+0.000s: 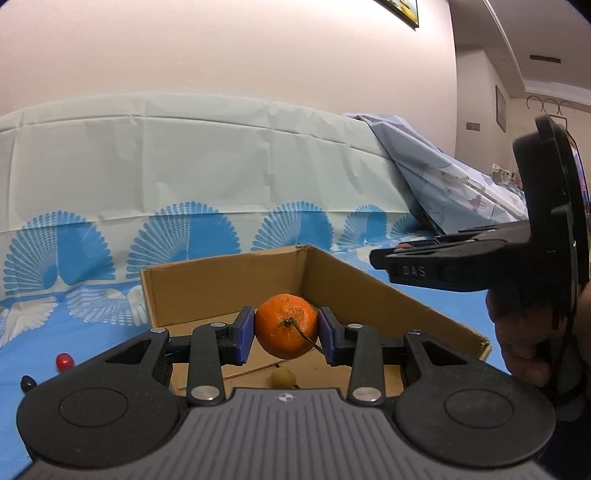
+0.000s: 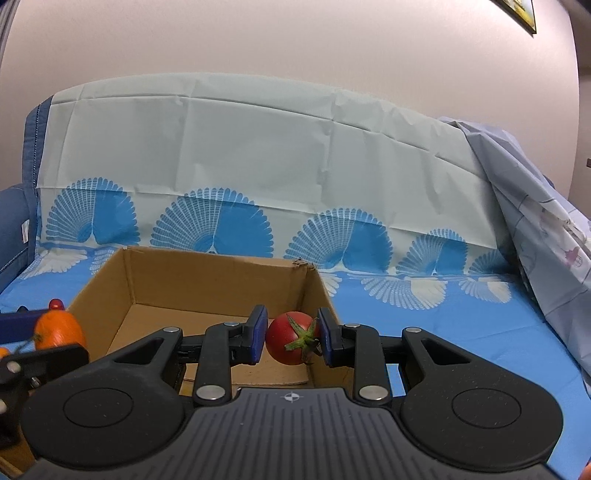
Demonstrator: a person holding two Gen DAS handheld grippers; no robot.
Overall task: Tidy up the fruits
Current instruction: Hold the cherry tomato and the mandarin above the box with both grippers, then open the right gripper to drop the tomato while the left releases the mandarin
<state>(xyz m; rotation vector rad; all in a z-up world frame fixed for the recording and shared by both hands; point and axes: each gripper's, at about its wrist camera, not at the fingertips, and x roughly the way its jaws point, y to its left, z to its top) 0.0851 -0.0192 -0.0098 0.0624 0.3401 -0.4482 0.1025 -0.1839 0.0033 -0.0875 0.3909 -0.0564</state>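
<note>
Pale pink wall (image 2: 295, 40), framed picture (image 1: 402, 11), sofa under fan-patterned blue-and-white cover (image 2: 258, 147).

Pale cloth (image 2: 258, 147) with blue fan print draped behind; framed picture (image 1: 402, 11) high on wall.

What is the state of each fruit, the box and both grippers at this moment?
Orange: held in the left gripper, above the box.
Tomato: held in the right gripper, above the box.
Box: open, upright.
Small green fruit: lying in the box.
Small red fruit: on the cloth, outside the box.
</note>
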